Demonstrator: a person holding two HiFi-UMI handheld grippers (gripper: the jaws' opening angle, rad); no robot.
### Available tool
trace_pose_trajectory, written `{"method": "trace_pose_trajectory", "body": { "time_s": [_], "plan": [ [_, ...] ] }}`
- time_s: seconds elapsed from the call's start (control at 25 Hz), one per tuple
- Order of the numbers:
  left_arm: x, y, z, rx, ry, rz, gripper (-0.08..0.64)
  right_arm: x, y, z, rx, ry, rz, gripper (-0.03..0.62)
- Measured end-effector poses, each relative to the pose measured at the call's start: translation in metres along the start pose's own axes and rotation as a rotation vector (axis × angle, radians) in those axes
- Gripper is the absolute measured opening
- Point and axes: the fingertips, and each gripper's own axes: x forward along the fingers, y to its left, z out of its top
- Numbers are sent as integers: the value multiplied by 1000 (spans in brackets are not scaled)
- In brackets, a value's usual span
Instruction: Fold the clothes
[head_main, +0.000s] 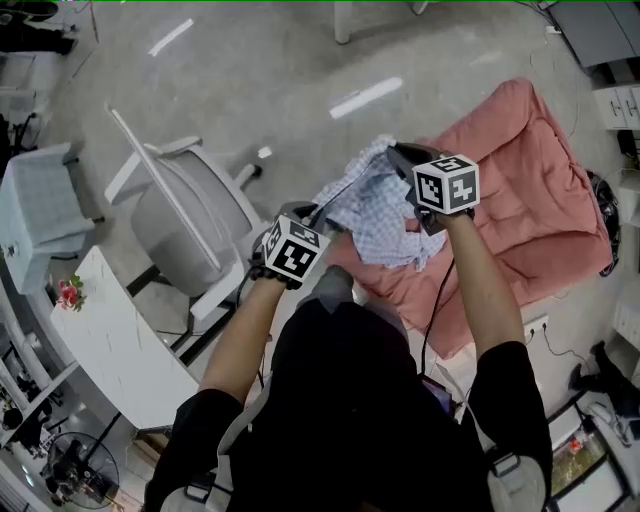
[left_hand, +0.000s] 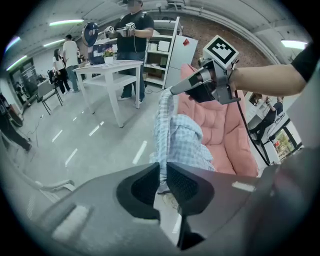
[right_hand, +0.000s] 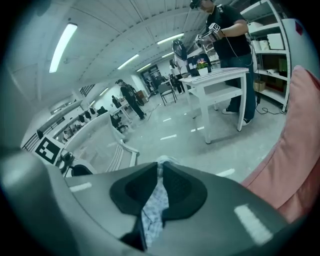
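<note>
Left gripper (left_hand: 162, 174): shut tight on one edge of the checked shirt (head_main: 378, 212).
Right gripper (right_hand: 160, 171): shut tight on another edge.
Place: the checked shirt is held up between both, over the pink mat (head_main: 530, 180).

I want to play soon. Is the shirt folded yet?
Not yet. Done: the checked shirt is picked up, pinched shut in the left claw and the right claw. In hand: it hangs bunched and crumpled between them, by the pink cushion. Left: spreading it flat and making every fold.
</note>
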Motion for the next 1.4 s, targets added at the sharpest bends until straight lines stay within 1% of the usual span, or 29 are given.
{"method": "trace_pose_trajectory", "body": {
  "time_s": [0.12, 0.2, 0.24, 0.28, 0.36, 0.4, 0.68, 1.0, 1.2, 1.32, 1.4],
  "plan": [
    [5, 11, 0, -18, 2, 29, 58, 15, -1, 1, -11, 24, -3, 38],
    [7, 20, 0, -33, -6, 43, 73, 25, 2, 0, -49, 39, -13, 43],
    [7, 23, 0, -39, -12, 48, 83, 28, 4, -1, -69, 42, -19, 61],
    [6, 26, 1, -41, -20, 51, 93, 31, 5, -2, -84, 46, -23, 97],
    [3, 28, 5, -34, -36, 54, 93, 33, 8, -5, -95, 53, -20, 151],
    [2, 28, 7, -31, -42, 54, 94, 34, 9, -6, -93, 55, -18, 164],
    [2, 19, 7, -5, -43, 16, 92, 28, 5, -11, -24, 24, -17, 159],
    [26, -7, -3, 49, -5, -52, 92, 2, -11, -50, 7, 22, -70, 144],
    [43, -37, -3, 120, -3, -109, 91, -27, -24, -81, 28, 12, -93, 135],
    [60, -57, -9, 179, 6, -158, 89, -43, -30, -110, 32, 20, -102, 129],
    [73, -68, -18, 227, 19, -194, 89, -49, -27, -136, 42, 34, -100, 126]
  ]
}}
